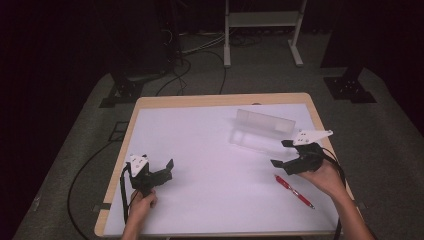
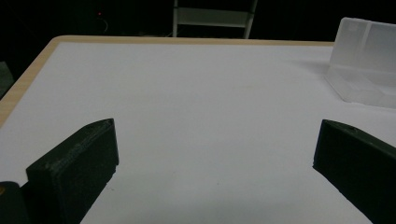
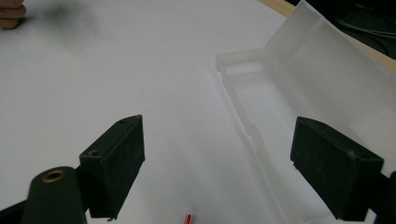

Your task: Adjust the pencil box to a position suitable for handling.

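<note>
In the high view the red pen [image 1: 294, 191] lies lower right beside the wide-open, empty right gripper [image 1: 281, 153], the open clear case [image 1: 263, 128] above it; in the left gripper view the left gripper [image 2: 215, 149] gapes empty, case at upper right; the right gripper view shows the pen tip at bottom centre, so I judge grasping it comes next.

Dark room, grey carpet floor [image 1: 400, 165], white metal stand [image 1: 262, 30] behind table [image 1: 220, 100].

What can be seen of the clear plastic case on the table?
The clear plastic case is a long, narrow box of frosted, see-through plastic, standing open: its shallow tray lies flat on the white table and its hinged lid stands up along the far side. The tray looks empty. It sits toward the table's far right, just ahead of the right gripper, whose fingers are spread and clear of it. Nothing touches it but the table.
</note>
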A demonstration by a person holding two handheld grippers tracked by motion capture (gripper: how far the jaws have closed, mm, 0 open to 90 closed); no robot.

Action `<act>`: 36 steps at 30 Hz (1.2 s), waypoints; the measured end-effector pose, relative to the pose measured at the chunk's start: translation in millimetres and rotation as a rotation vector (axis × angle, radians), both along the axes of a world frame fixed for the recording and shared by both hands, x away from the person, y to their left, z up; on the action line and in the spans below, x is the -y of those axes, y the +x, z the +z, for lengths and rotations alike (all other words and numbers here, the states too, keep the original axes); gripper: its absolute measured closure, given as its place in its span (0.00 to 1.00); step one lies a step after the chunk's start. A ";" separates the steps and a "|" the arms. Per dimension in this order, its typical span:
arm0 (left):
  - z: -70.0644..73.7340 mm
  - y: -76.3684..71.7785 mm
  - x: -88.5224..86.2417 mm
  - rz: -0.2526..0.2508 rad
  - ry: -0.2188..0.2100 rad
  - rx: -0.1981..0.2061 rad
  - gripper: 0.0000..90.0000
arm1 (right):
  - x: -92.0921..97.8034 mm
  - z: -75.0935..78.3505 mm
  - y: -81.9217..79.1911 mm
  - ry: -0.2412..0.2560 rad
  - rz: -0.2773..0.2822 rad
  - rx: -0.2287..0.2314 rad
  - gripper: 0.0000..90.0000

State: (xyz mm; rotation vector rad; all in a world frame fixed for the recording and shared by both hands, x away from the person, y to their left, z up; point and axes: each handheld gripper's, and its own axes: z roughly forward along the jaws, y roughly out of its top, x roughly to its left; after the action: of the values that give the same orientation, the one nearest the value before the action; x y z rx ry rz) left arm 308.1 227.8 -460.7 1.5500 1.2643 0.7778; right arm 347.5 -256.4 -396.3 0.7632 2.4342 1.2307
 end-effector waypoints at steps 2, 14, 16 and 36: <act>0.0 -0.1 -0.1 -0.001 -0.001 0.000 0.00 | -3.2 0.5 7.7 -0.006 0.003 -0.006 0.21; 0.1 -0.2 -0.3 -0.003 -0.001 -0.001 0.00 | -10.9 -2.6 31.8 -0.018 0.001 -0.031 0.21; 0.0 -0.2 -0.1 -0.002 -0.001 -0.001 0.00 | -12.7 -3.6 35.5 -0.022 0.003 -0.034 0.22; -0.2 0.1 -0.4 -0.007 -0.005 0.002 0.00 | -26.5 -21.4 64.2 -0.059 0.018 -0.090 0.26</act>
State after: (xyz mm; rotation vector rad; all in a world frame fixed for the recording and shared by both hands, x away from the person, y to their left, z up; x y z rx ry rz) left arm 308.2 228.2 -460.9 1.5484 1.2585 0.7711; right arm 411.7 -229.8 -417.7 0.7981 2.5431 1.1481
